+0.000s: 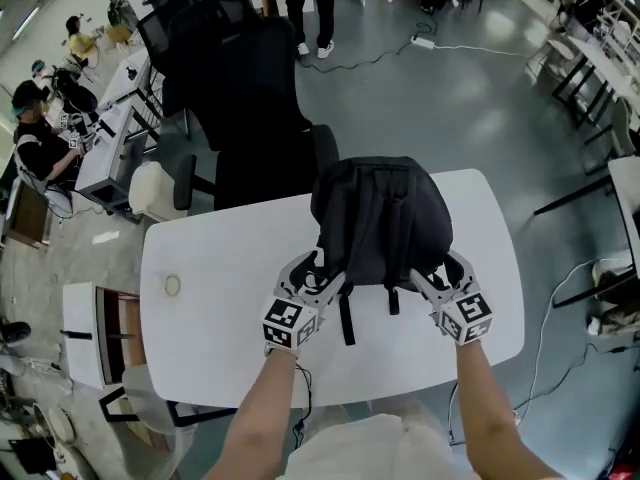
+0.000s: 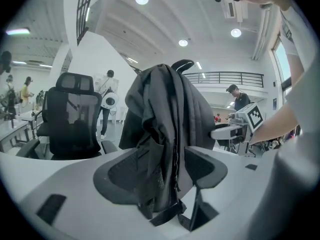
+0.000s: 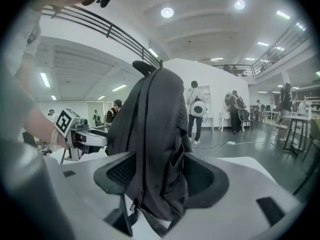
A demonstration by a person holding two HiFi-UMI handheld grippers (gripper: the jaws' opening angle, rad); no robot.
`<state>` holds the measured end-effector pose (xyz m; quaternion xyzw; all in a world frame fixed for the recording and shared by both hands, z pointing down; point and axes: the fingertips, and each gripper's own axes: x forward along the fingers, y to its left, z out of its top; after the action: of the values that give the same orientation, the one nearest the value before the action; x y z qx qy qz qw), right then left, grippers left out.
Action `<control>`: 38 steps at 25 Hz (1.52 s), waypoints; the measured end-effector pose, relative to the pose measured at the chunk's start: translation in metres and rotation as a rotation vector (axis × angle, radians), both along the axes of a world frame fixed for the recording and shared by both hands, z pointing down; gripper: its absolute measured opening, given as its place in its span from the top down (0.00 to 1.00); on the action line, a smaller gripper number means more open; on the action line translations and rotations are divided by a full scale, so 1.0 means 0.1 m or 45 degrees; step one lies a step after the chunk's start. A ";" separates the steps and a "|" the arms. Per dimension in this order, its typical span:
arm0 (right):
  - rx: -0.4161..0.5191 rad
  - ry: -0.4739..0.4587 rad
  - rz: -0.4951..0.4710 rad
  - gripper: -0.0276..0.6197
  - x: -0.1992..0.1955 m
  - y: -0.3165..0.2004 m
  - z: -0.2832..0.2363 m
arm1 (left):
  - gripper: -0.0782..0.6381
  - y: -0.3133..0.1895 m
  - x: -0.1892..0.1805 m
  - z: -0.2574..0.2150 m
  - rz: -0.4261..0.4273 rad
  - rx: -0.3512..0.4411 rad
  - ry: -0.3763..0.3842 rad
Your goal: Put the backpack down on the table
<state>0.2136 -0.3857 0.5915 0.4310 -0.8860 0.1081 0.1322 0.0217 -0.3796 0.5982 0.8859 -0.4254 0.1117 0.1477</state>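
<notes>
A dark grey backpack (image 1: 385,218) stands upright on the white table (image 1: 220,268), its straps hanging toward me. My left gripper (image 1: 315,273) is at its near left corner and my right gripper (image 1: 440,268) at its near right corner. In the left gripper view the left gripper (image 2: 162,171) stands wide open with the backpack (image 2: 165,119) and its lower fabric between the jaws. The right gripper (image 3: 162,176) is likewise open around the backpack (image 3: 155,134); the pads do not press on it. Each gripper view shows the other gripper beyond the bag.
A black office chair (image 1: 250,98) stands right behind the table's far edge. A small ring (image 1: 172,286) lies on the table at the left. People sit at desks (image 1: 110,148) to the far left. Other tables (image 1: 600,68) and a floor cable (image 1: 420,43) lie beyond.
</notes>
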 end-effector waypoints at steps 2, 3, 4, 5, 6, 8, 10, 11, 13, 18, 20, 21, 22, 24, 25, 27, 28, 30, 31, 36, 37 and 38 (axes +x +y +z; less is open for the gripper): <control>-0.009 0.000 0.021 0.50 0.03 0.07 -0.04 | 0.47 0.08 -0.09 -0.04 -0.025 -0.006 0.005; -0.012 0.002 0.029 0.50 0.04 0.11 -0.06 | 0.47 0.11 -0.14 -0.06 -0.040 -0.009 0.009; -0.012 0.005 0.038 0.50 0.06 0.15 -0.07 | 0.47 0.14 -0.18 -0.08 -0.057 -0.010 0.015; -0.011 0.005 0.049 0.50 0.08 0.19 -0.10 | 0.47 0.17 -0.23 -0.12 -0.074 -0.008 0.022; -0.012 0.002 0.063 0.50 0.09 0.23 -0.13 | 0.47 0.20 -0.28 -0.16 -0.091 -0.004 0.032; -0.015 -0.012 0.097 0.50 0.12 0.34 -0.20 | 0.47 0.28 -0.38 -0.26 -0.119 0.007 0.060; -0.008 -0.030 0.122 0.50 0.14 0.44 -0.29 | 0.48 0.36 -0.48 -0.37 -0.140 0.025 0.091; -0.002 -0.038 0.131 0.50 0.14 0.49 -0.34 | 0.48 0.41 -0.53 -0.43 -0.147 0.035 0.100; 0.009 -0.055 0.142 0.50 0.14 0.57 -0.44 | 0.48 0.51 -0.63 -0.53 -0.152 0.054 0.095; 0.072 -0.104 0.161 0.63 0.13 0.73 -0.76 | 0.65 0.72 -0.90 -0.78 -0.186 0.094 0.076; 0.100 -0.110 0.171 0.67 0.13 0.80 -0.87 | 0.70 0.80 -1.00 -0.87 -0.211 0.113 0.081; 0.111 -0.110 0.174 0.69 0.14 0.83 -0.91 | 0.72 0.83 -1.04 -0.90 -0.223 0.124 0.078; 0.120 -0.109 0.177 0.73 0.14 0.86 -0.94 | 0.73 0.85 -1.08 -0.94 -0.234 0.136 0.073; 0.133 -0.106 0.184 0.78 0.14 0.89 -1.00 | 0.77 0.89 -1.15 -1.02 -0.250 0.160 0.060; 0.140 -0.105 0.189 0.81 0.14 0.90 -1.02 | 0.78 0.91 -1.18 -1.06 -0.255 0.170 0.053; 0.157 -0.094 0.199 0.88 0.14 0.92 -1.08 | 0.79 0.93 -1.23 -1.12 -0.269 0.185 0.042; 0.167 -0.082 0.202 0.90 0.15 0.93 -1.10 | 0.80 0.94 -1.26 -1.14 -0.281 0.191 0.037; 0.183 -0.047 0.206 0.92 0.15 0.95 -1.15 | 0.81 0.97 -1.32 -1.19 -0.306 0.201 0.032; 0.189 -0.030 0.210 0.93 0.16 0.95 -1.17 | 0.82 0.97 -1.35 -1.21 -0.313 0.205 0.032; 0.204 -0.013 0.227 0.93 0.18 0.92 -1.27 | 0.82 0.97 -1.38 -1.29 -0.314 0.223 0.033; 0.206 -0.011 0.227 0.93 0.18 0.92 -1.28 | 0.82 0.96 -1.37 -1.29 -0.313 0.226 0.035; 0.208 -0.009 0.225 0.93 0.18 0.92 -1.29 | 0.82 0.96 -1.37 -1.30 -0.311 0.228 0.037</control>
<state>0.2314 -0.2933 0.4626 0.5165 -0.8508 0.0482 0.0836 -0.1148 -0.2832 0.4682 0.8387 -0.5360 0.0418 0.0866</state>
